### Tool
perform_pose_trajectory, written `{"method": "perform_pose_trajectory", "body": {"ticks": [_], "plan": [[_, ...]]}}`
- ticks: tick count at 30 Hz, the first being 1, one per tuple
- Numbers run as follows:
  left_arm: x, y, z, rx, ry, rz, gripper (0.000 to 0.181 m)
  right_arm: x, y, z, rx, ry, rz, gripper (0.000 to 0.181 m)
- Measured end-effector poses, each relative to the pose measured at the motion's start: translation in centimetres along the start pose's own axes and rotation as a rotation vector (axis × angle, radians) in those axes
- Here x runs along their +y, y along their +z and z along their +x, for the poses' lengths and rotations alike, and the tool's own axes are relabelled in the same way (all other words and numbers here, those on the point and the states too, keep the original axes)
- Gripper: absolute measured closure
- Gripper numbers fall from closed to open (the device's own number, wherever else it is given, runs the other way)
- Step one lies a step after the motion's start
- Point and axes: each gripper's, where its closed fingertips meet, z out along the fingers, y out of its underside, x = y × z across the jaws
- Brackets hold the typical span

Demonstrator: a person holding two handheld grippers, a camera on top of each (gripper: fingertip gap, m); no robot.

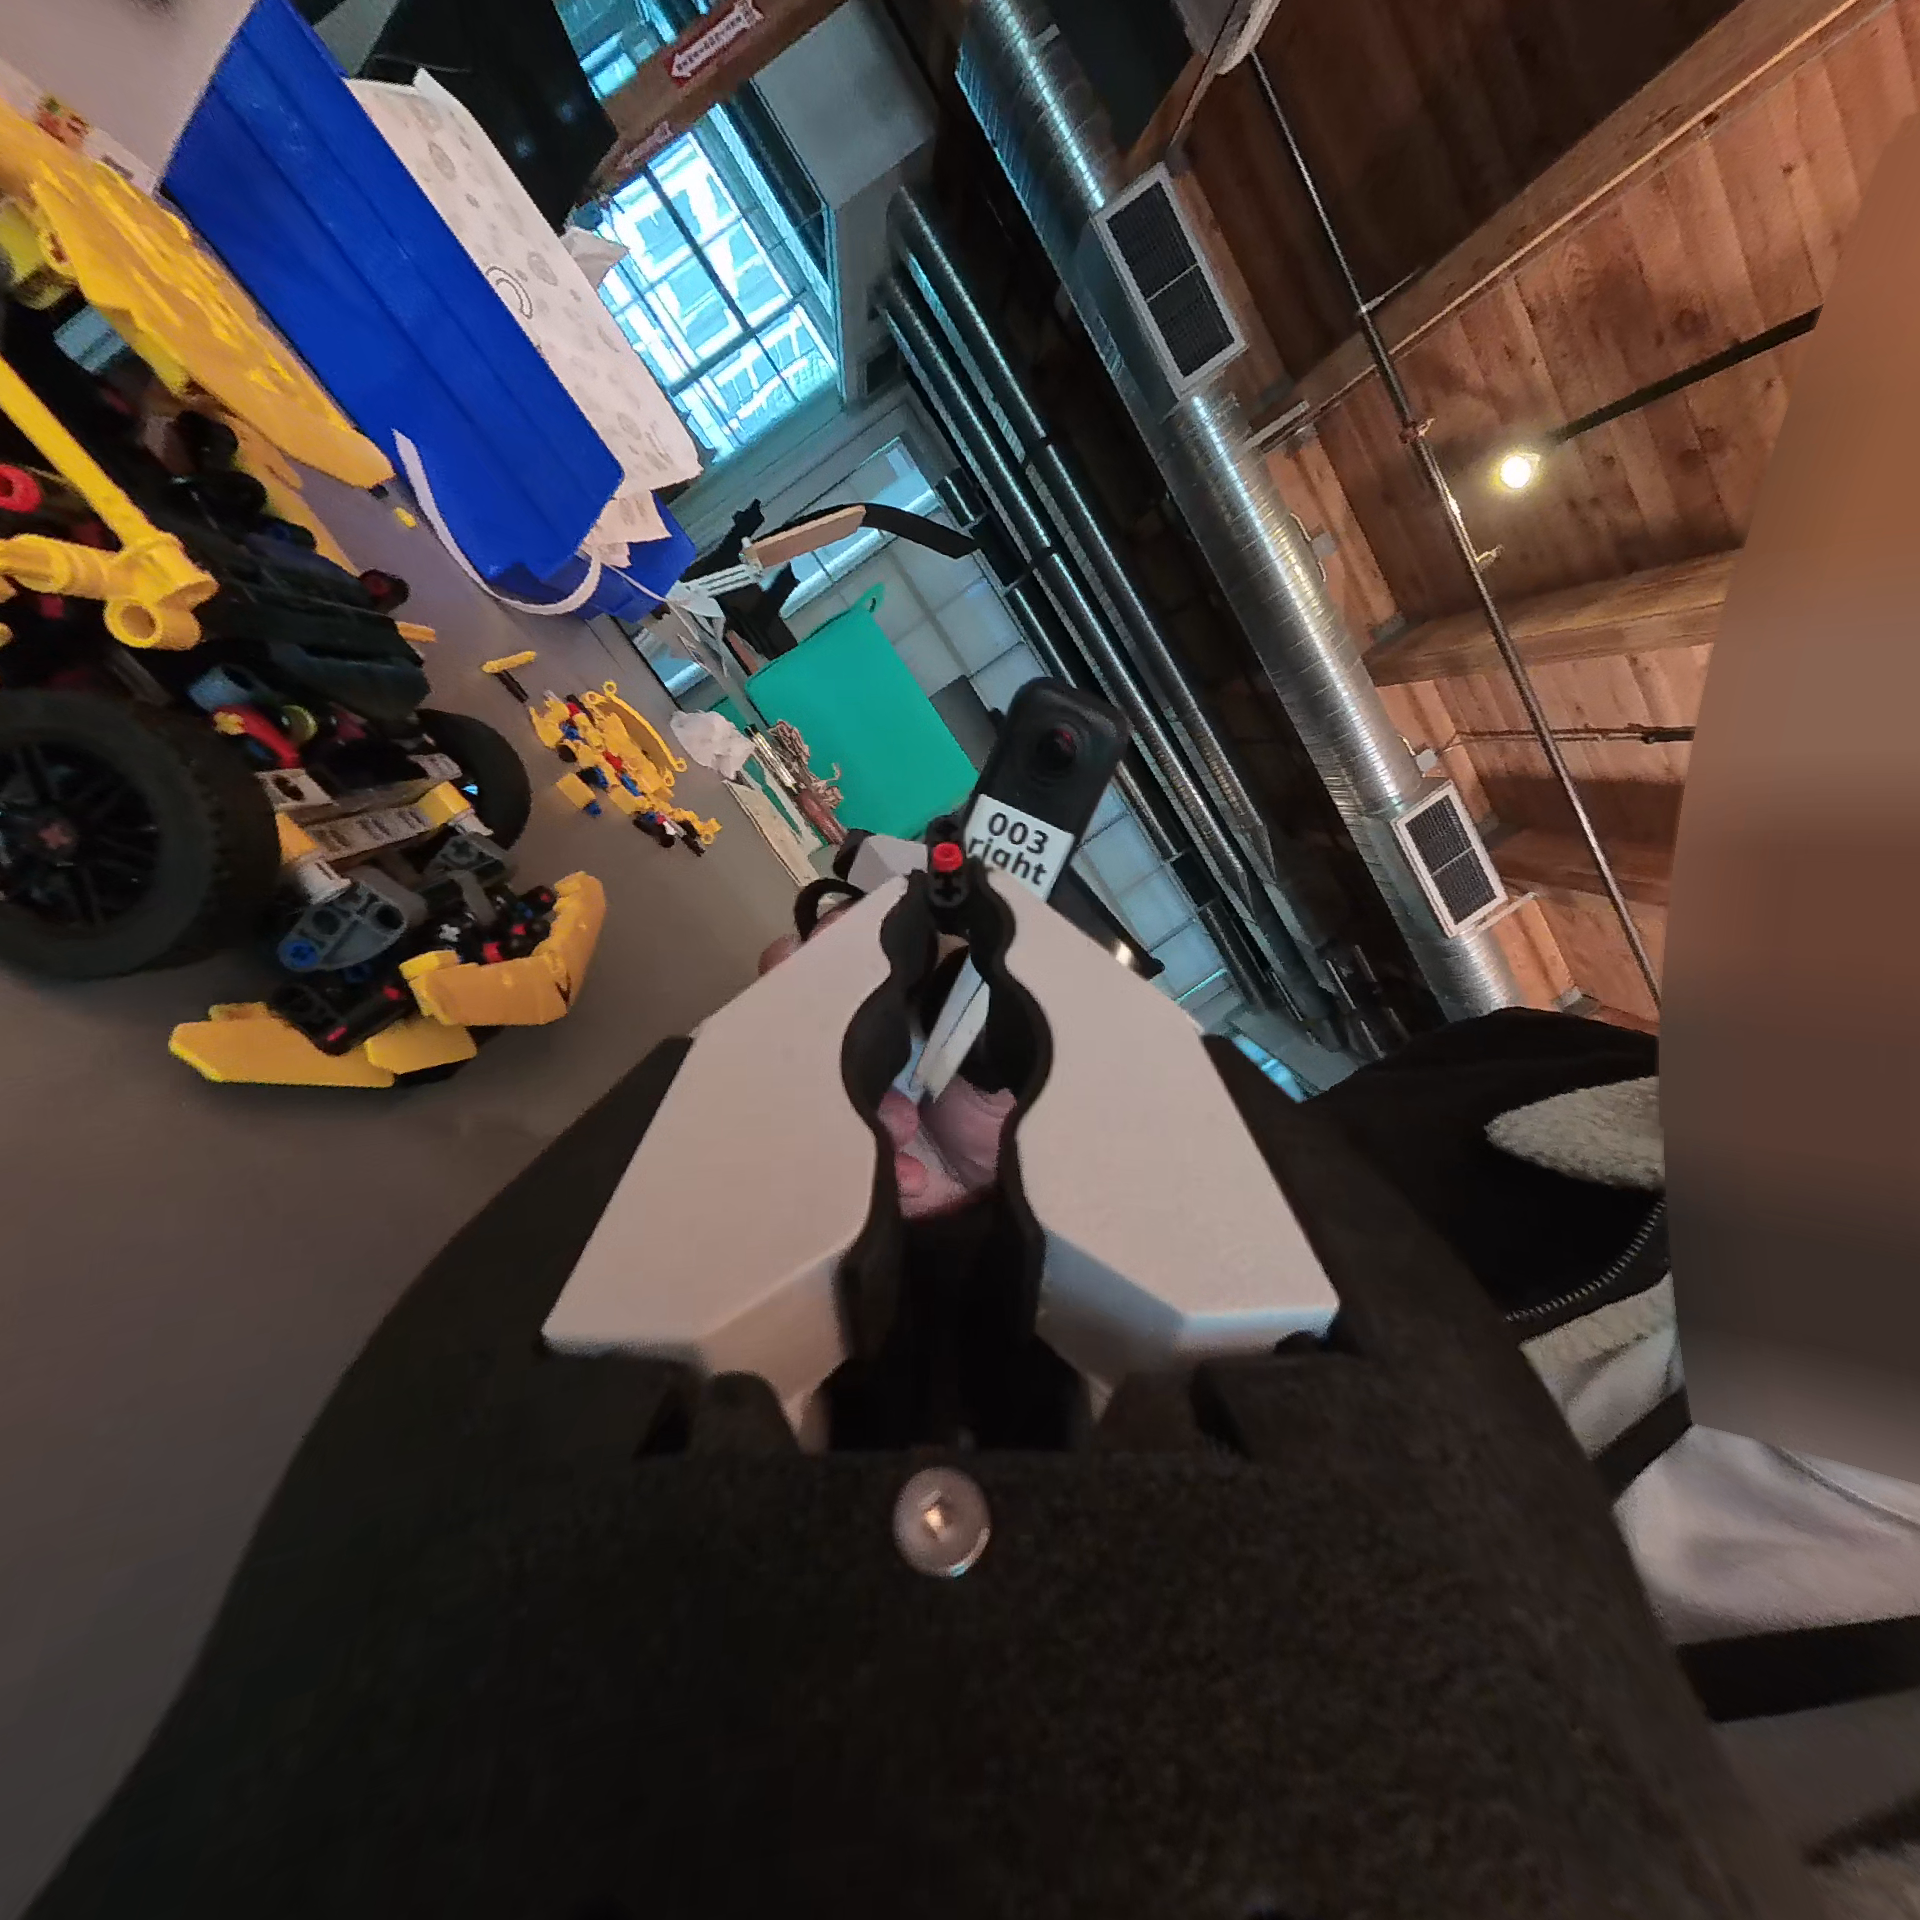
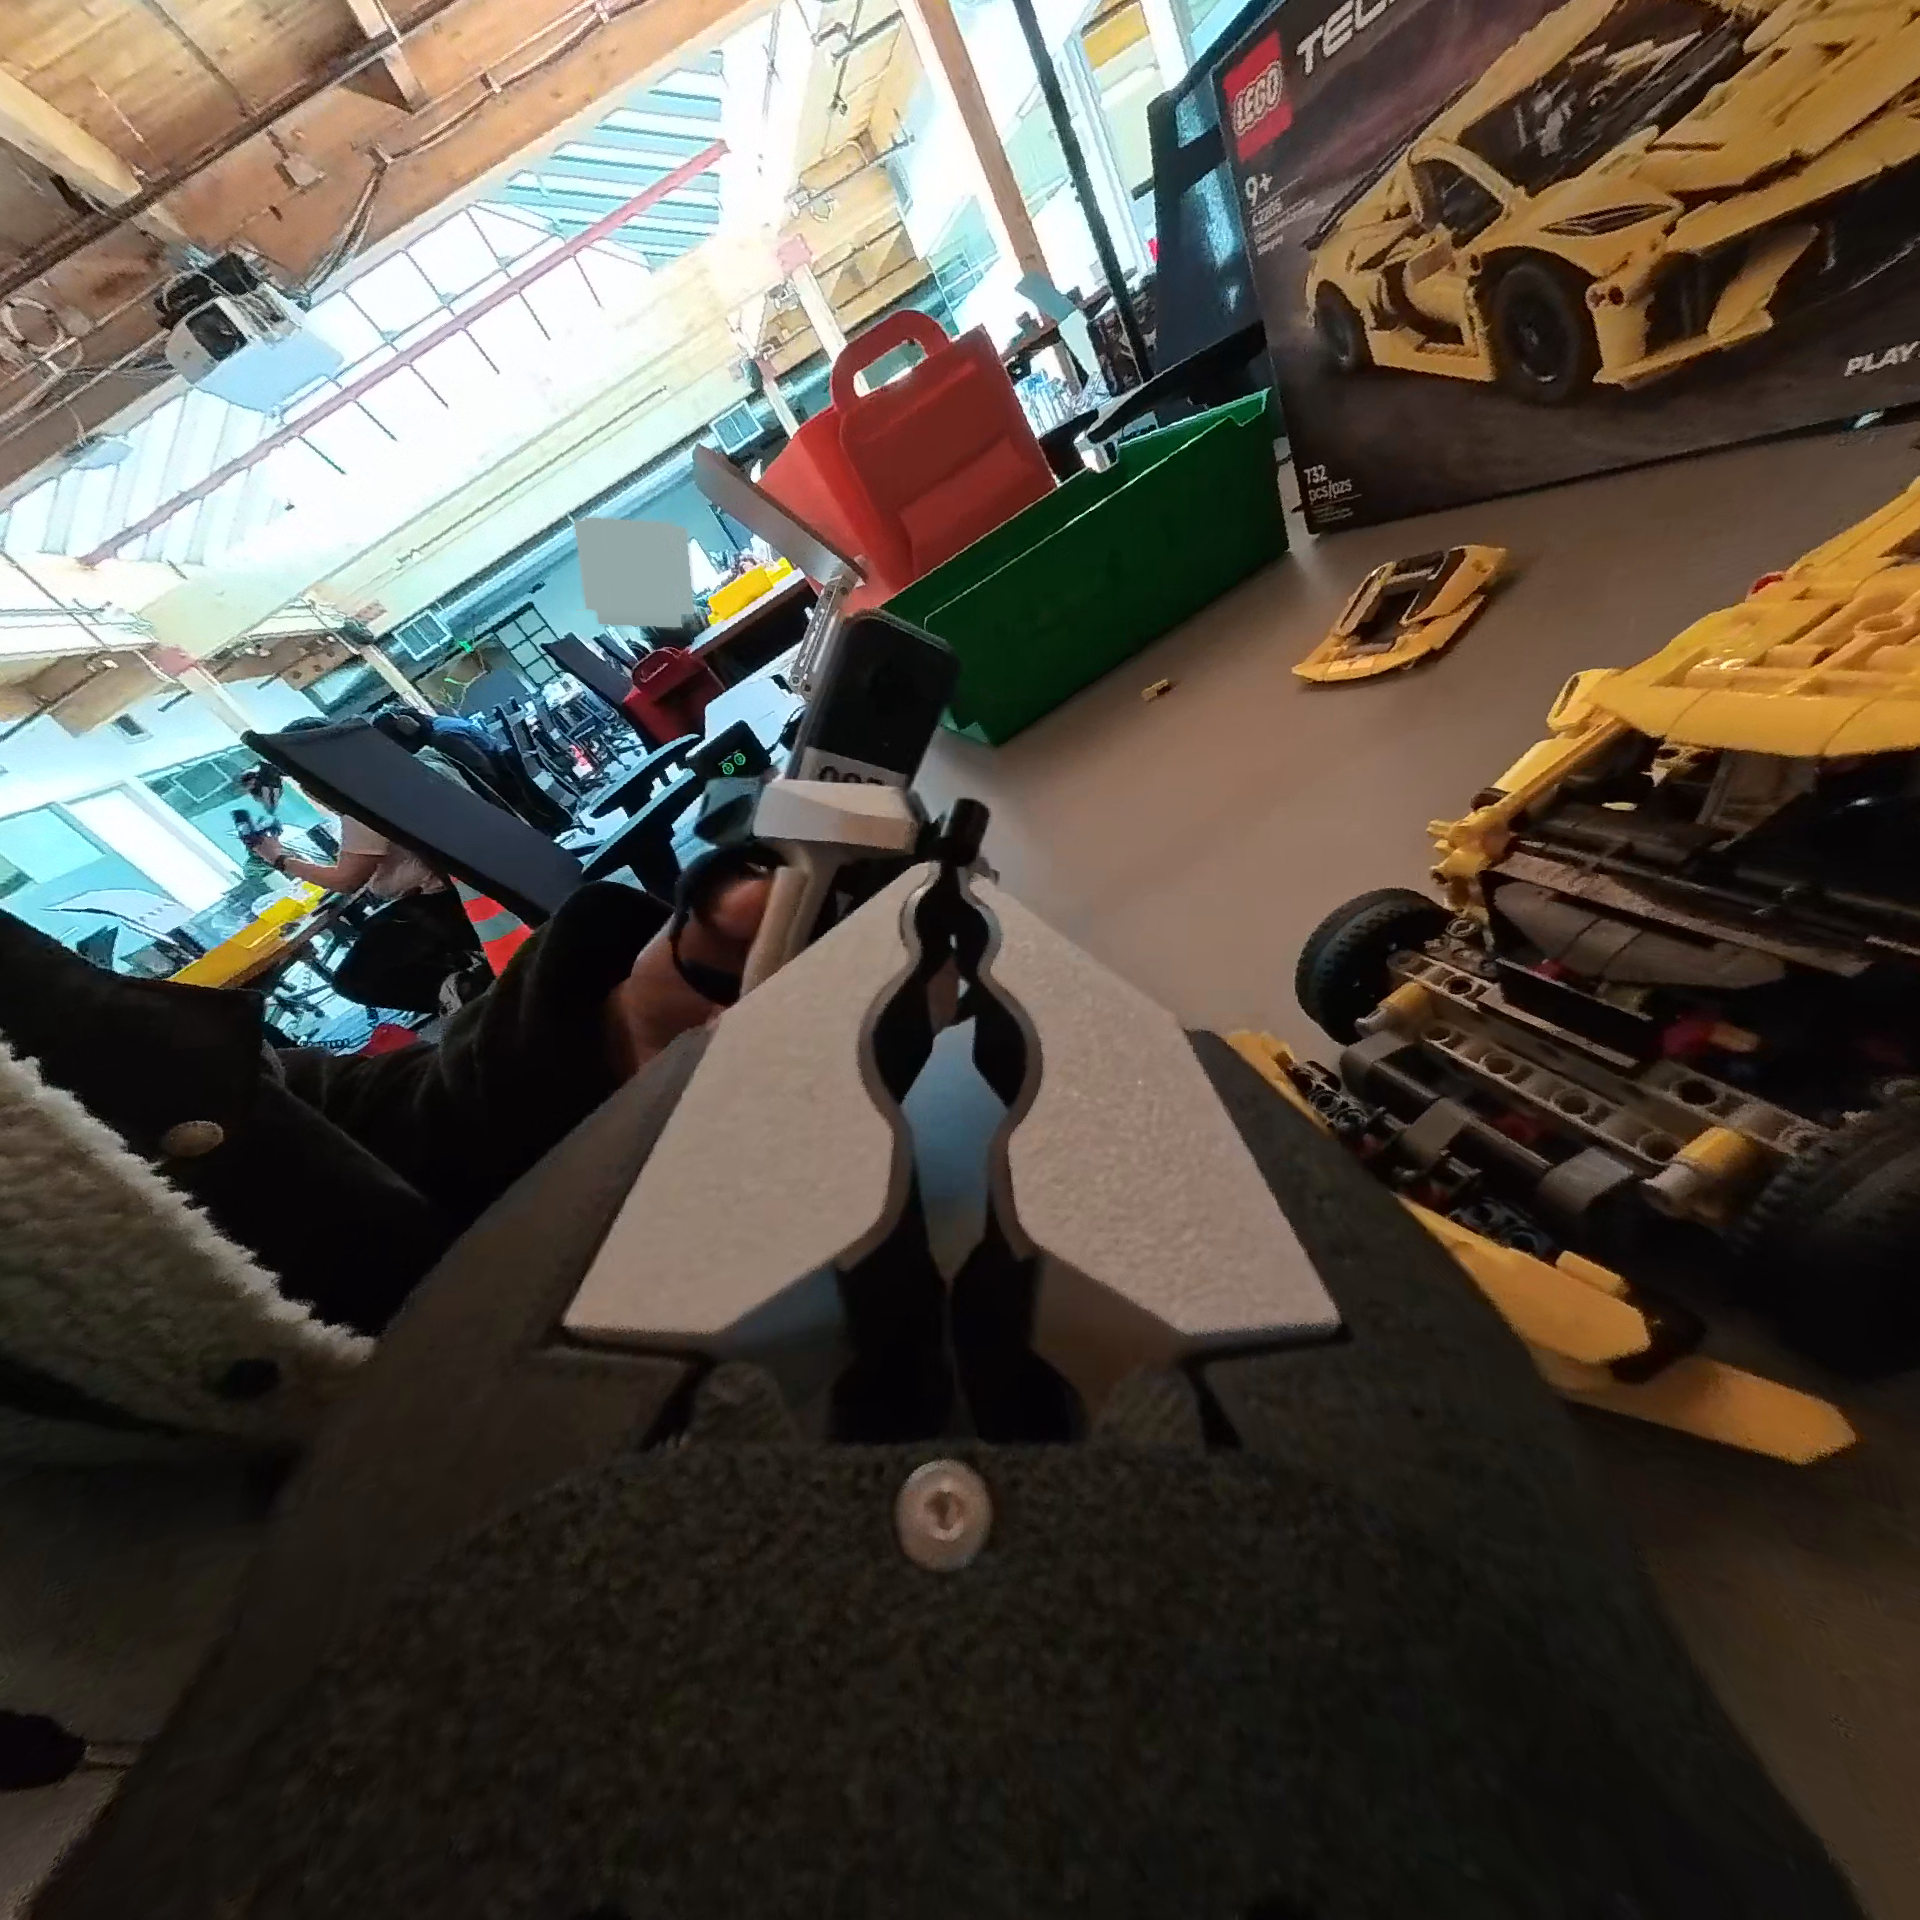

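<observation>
L tool [image 1: 943,883] clamped on small black/red pin [image 1: 943,858], R tool [image 2: 961,842] closed on, prob., same black piece, both raised off desk [image 1: 260,1195] beside yellow car model [image 1: 208,748] for clearance.

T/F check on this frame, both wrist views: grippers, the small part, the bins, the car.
1. The left gripper pinches a small black piece with a red tip. True.
2. The right gripper is wide open. False: its fingers are nearly closed at the tips.
3. The bin by the printed box is blue. False: green.
4. The yellow model car is only partly built. True.
</observation>
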Motion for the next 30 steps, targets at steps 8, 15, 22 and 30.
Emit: {"method": "perform_pose_trajectory", "body": {"ticks": [8, 15, 22, 30], "plan": [[0.4, 0.1, -0.6, -0.044, -0.005, -0.028, 0.174, 0.4, -0.2, 0.6, 0.039, -0.096, -0.055, 0.181], [0.2, 0.0, -0.8, -0.045, -0.029, -0.016, 0.175, 1.4, 0.1, 1.8, 0.33, -0.639, -0.206, 0.134], [1.4, 0.7, -0.9, -0.123, 0.116, -0.072, 0.174, 1.0, 0.0, 1.5, 0.444, -0.761, -0.233, 0.153], [2.4, 1.0, -0.5, -0.137, 0.247, -0.165, 0.175, 2.0, -0.8, 0.8, 0.33, -0.834, -0.385, 0.158]]}}
